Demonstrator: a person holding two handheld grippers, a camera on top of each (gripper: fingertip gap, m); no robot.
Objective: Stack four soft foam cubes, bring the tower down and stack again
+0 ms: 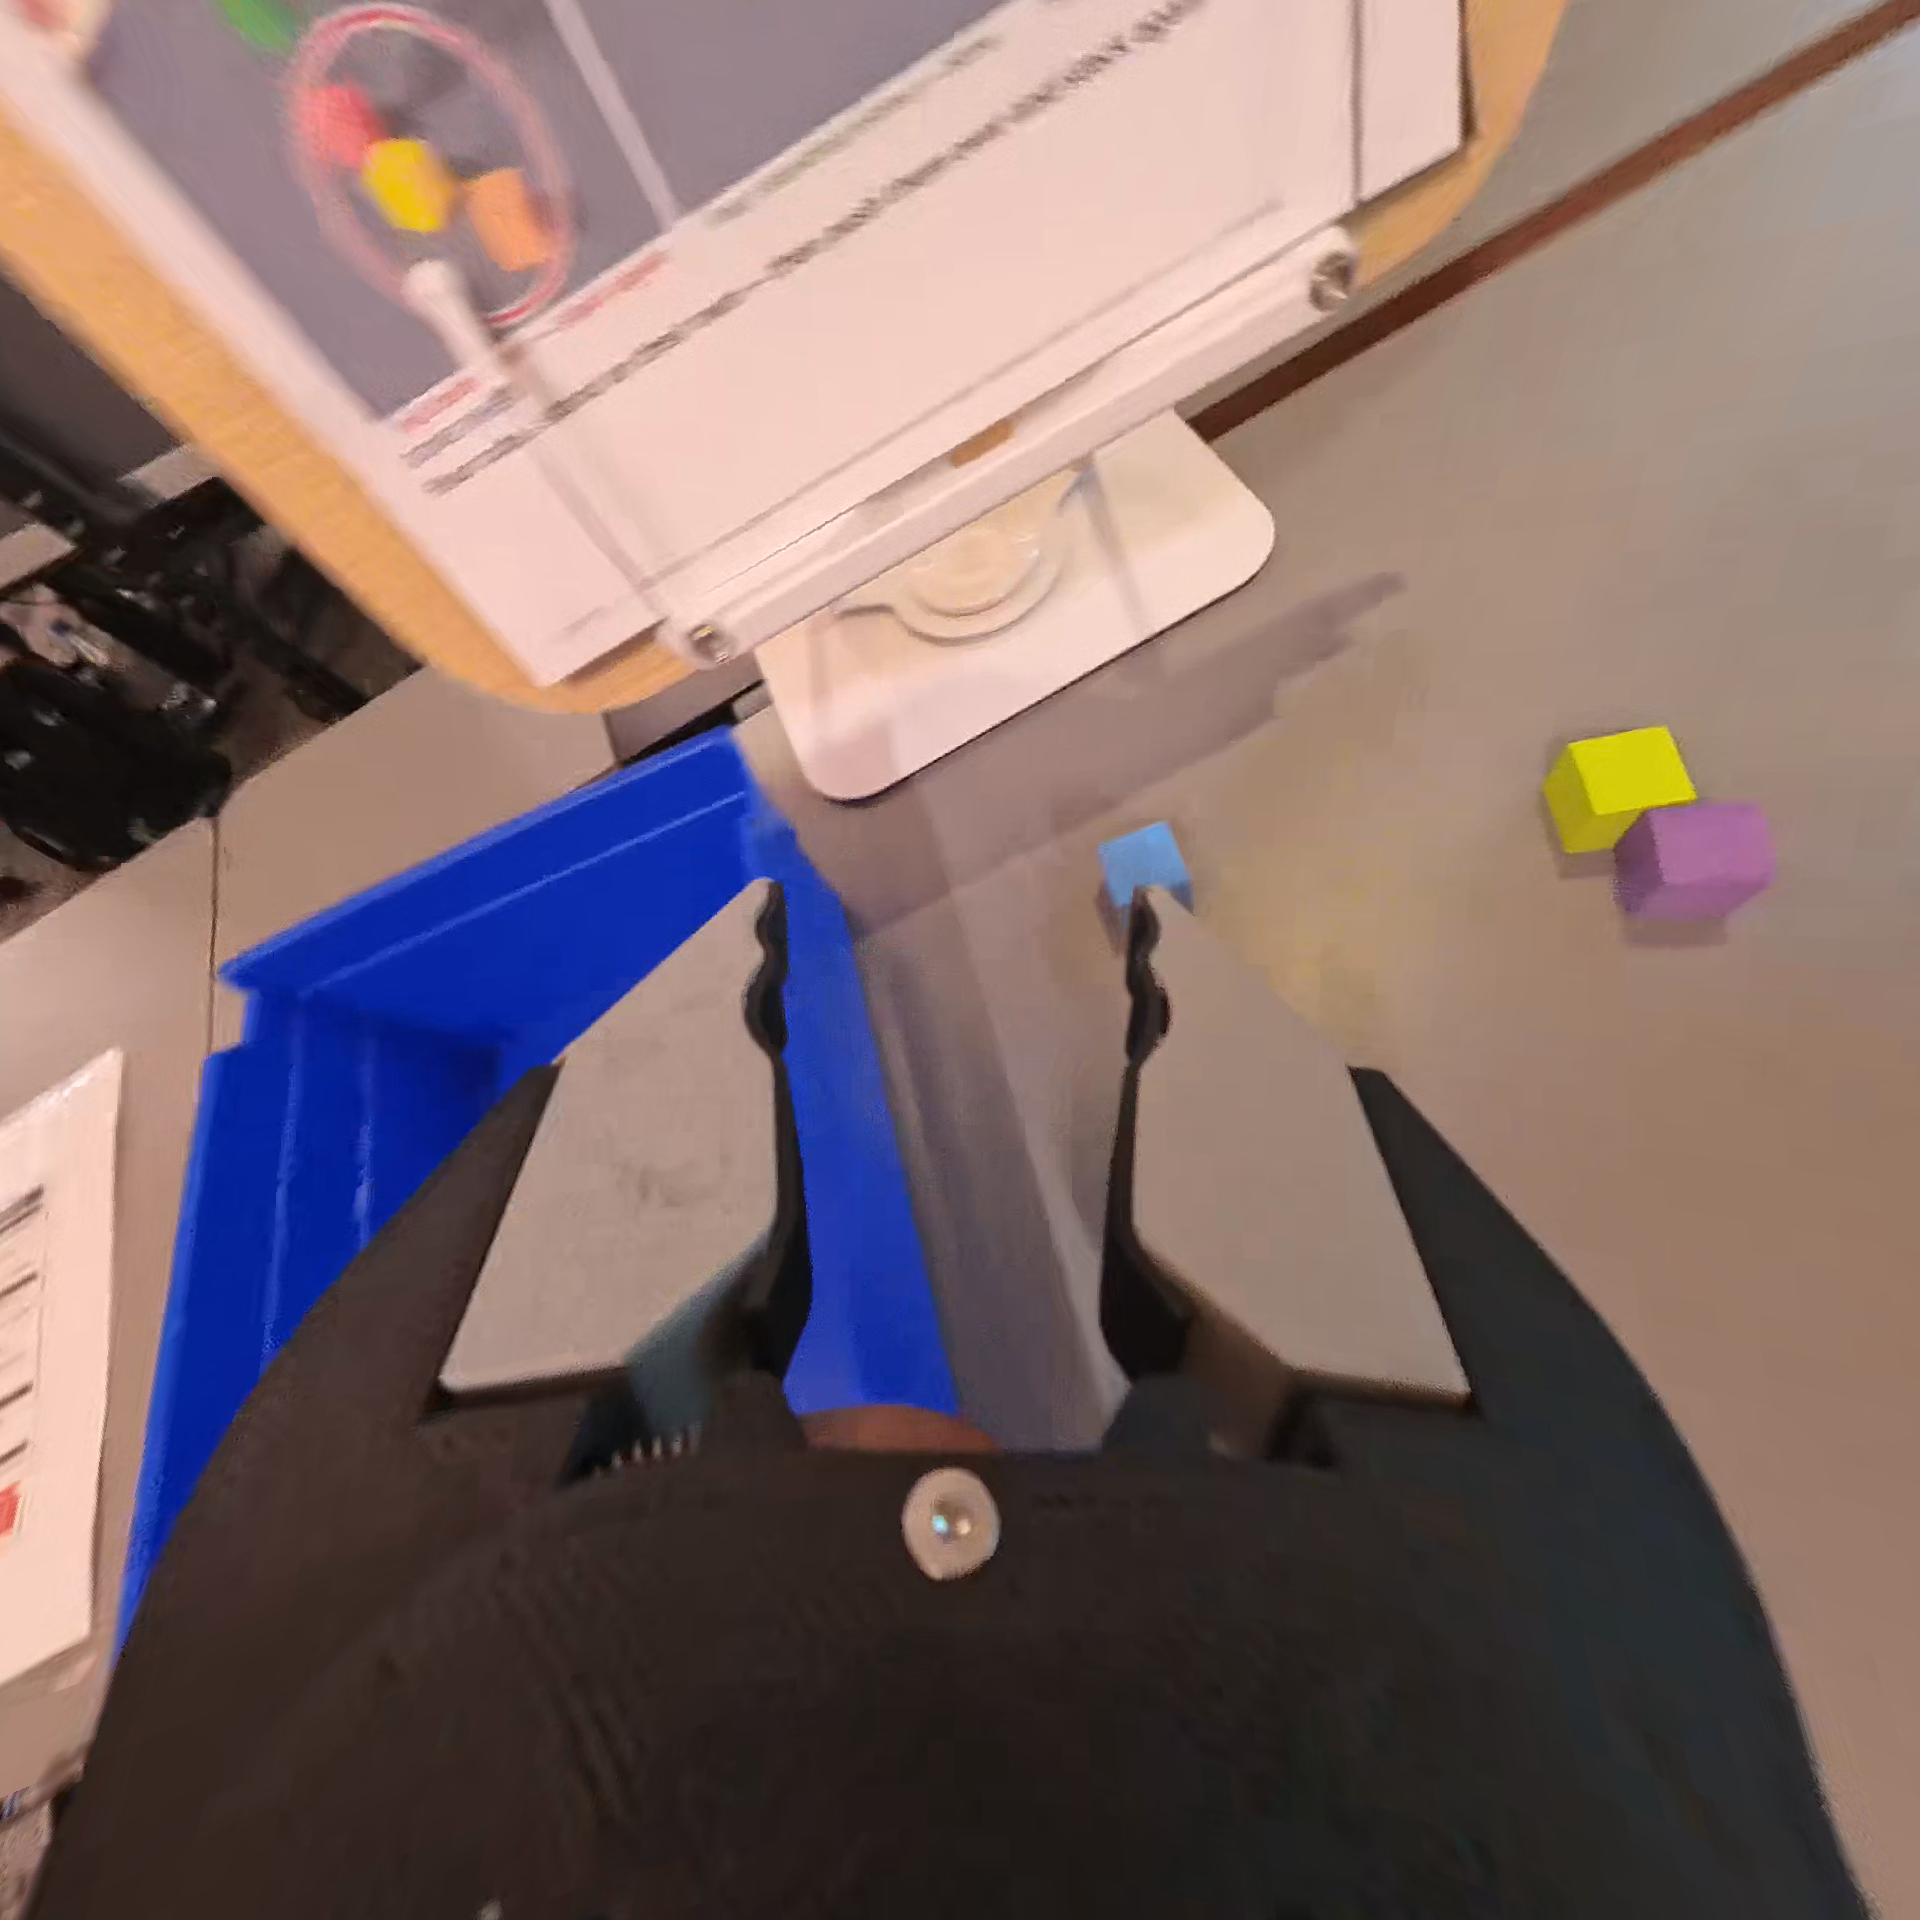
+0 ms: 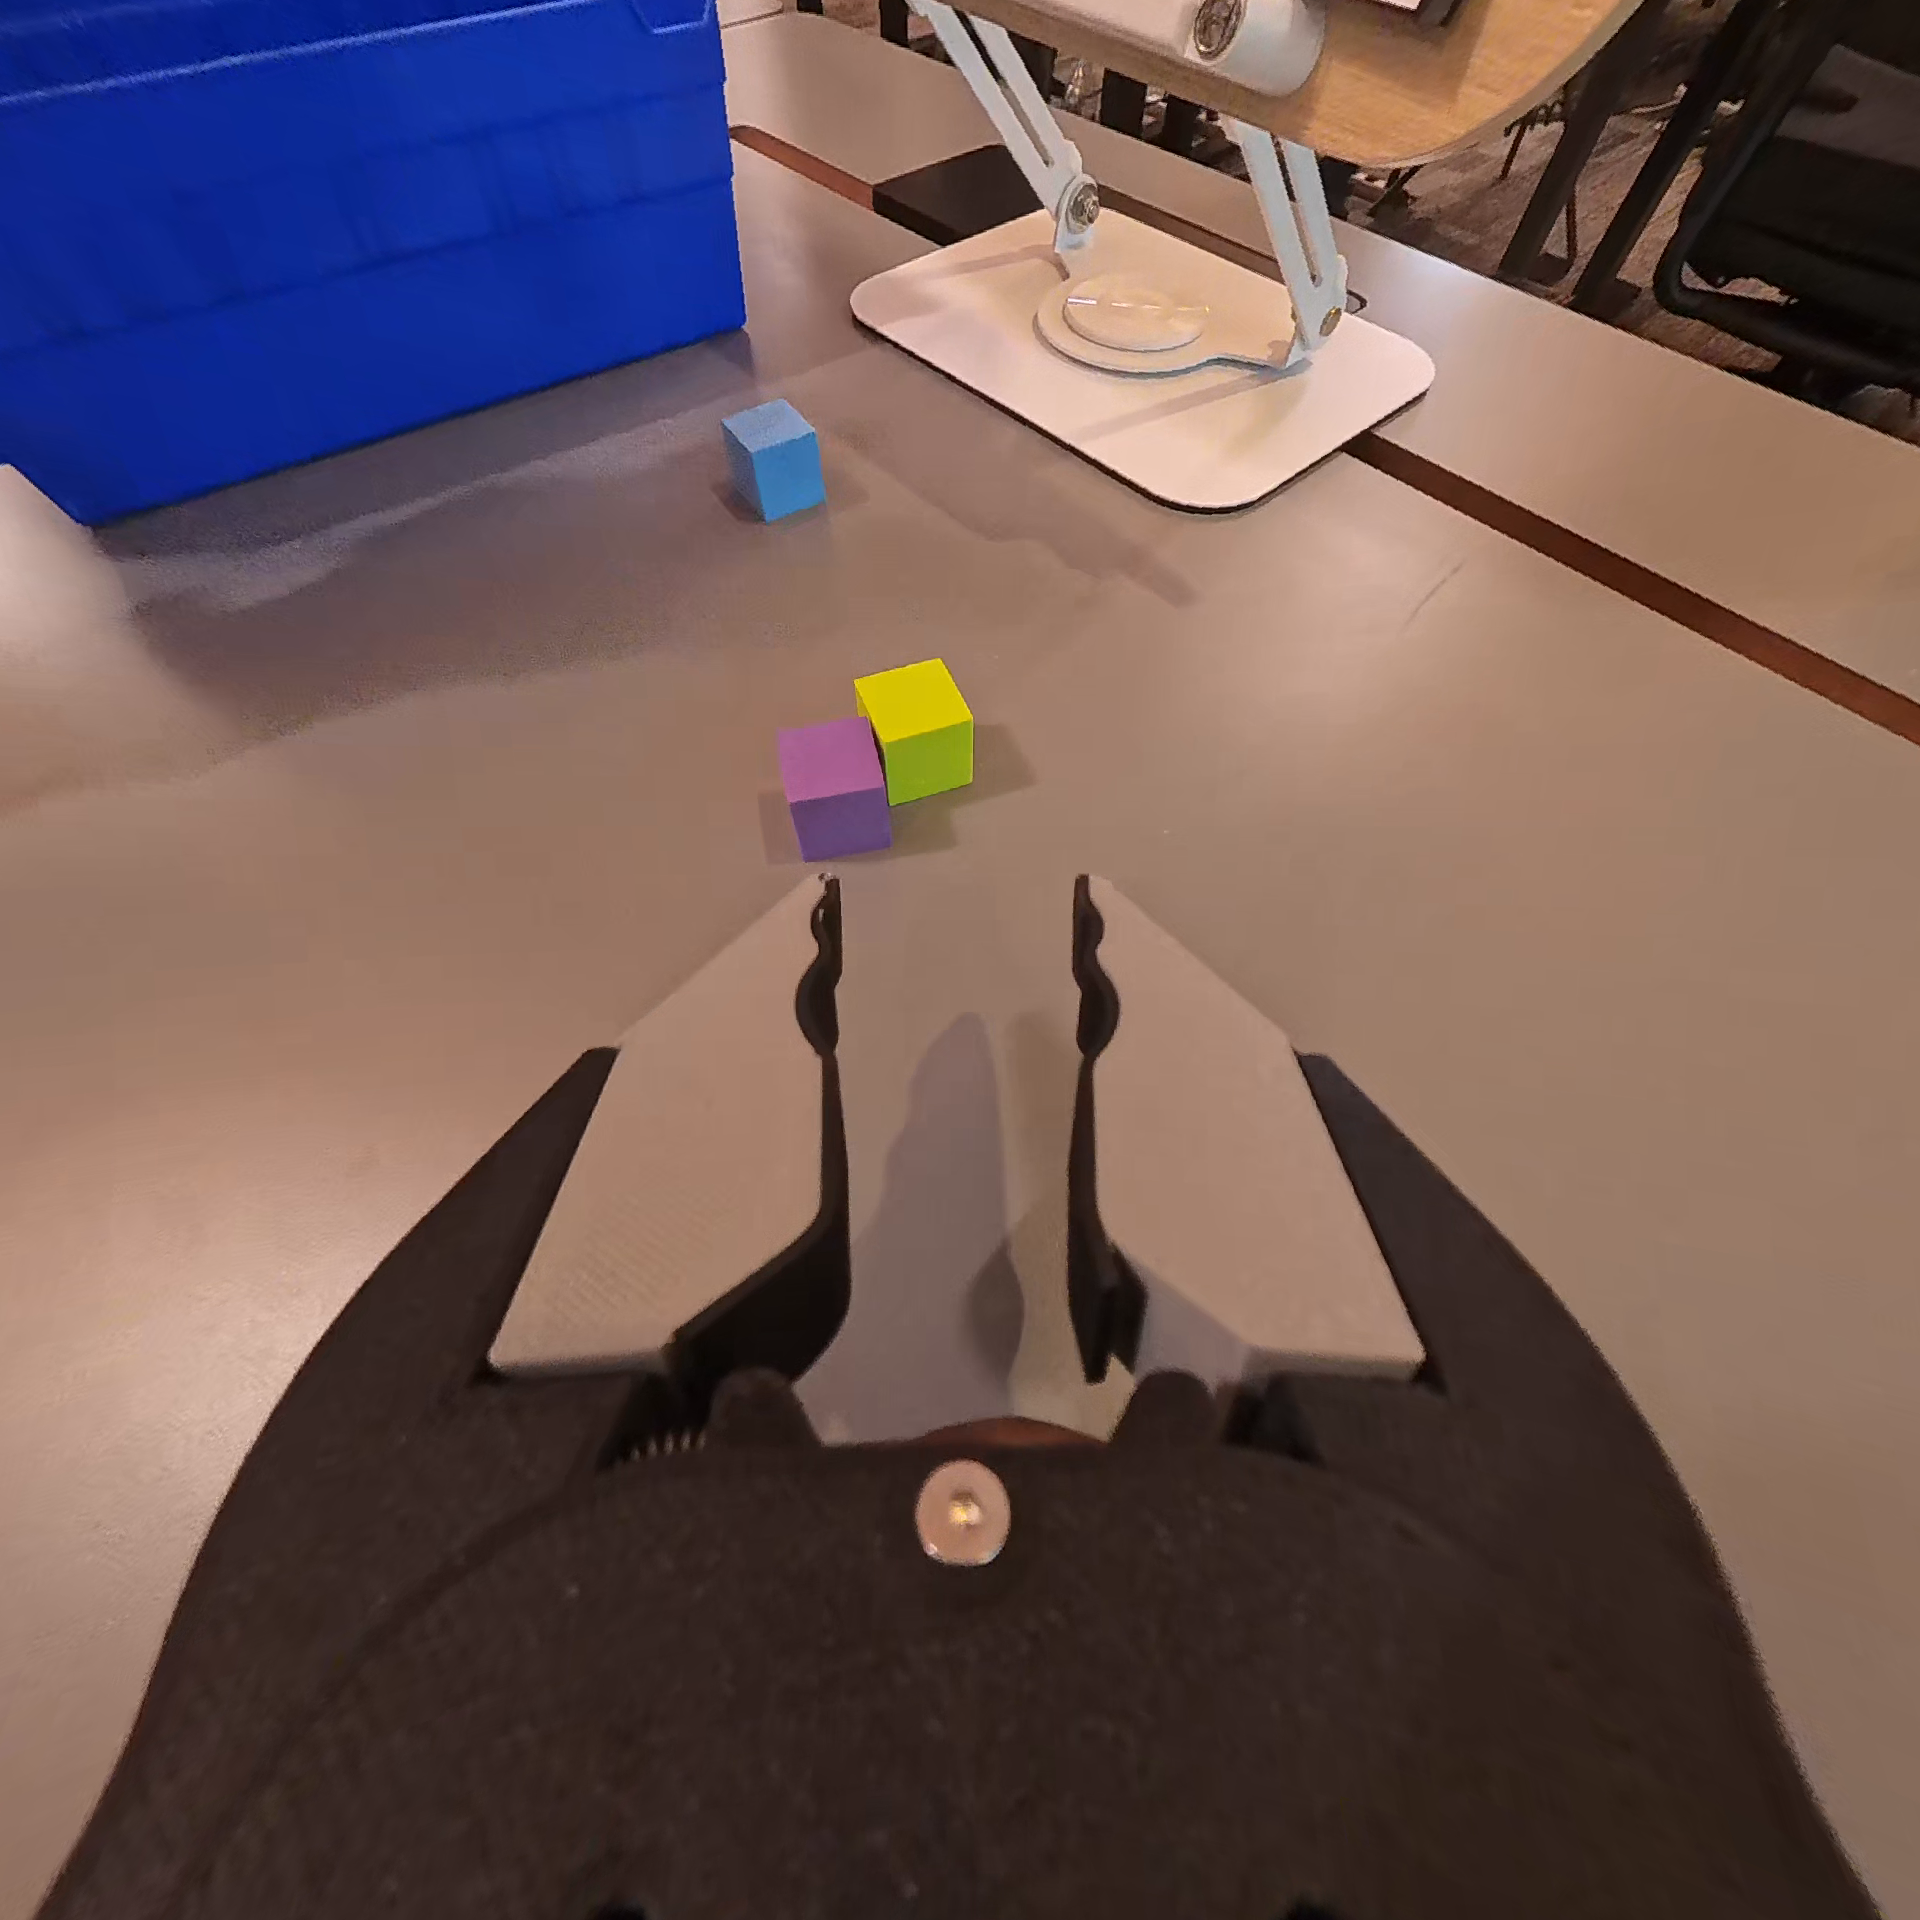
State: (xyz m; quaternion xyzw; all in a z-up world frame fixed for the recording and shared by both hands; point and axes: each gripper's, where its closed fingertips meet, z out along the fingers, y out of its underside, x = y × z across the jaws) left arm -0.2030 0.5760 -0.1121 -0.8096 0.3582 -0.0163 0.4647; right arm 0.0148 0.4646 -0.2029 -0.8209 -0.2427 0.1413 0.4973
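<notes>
no tower stands: three foam cubes lie loose on the grey surface [image 2: 1351, 831], none stacked, so the build (first or repeat, can't tell which) is all left to do. the purple cube [image 2: 834, 790] and yellow cube [image 2: 916, 729] sit touching, side by side, just ahead of the right tongs [image 2: 954, 891], which hover wide apart w/ nothing between them. the blue cube [image 2: 775, 459] rests alone, well apart from that pair, near the blue bin [image 2: 364, 239]. a fourth cube shows in neither view.

the left tongs [image 1: 954, 900] are likewise spread & empty, their right tip overlapping the blue cube [image 1: 1143, 860] in the picture; touching or just in front, can't tell thru the blur.

left wrist view alone shows the printed sheet [image 1: 831, 312] clamped on the white stand, plus papers [image 1: 52, 1351] beside the bin. right wrist view alone shows the stand's full base [image 2: 1195, 416], its hinged arms, the bin's side wall & chairs beyond the surface, and shows the purple/yellow contact far more sharply.
</notes>
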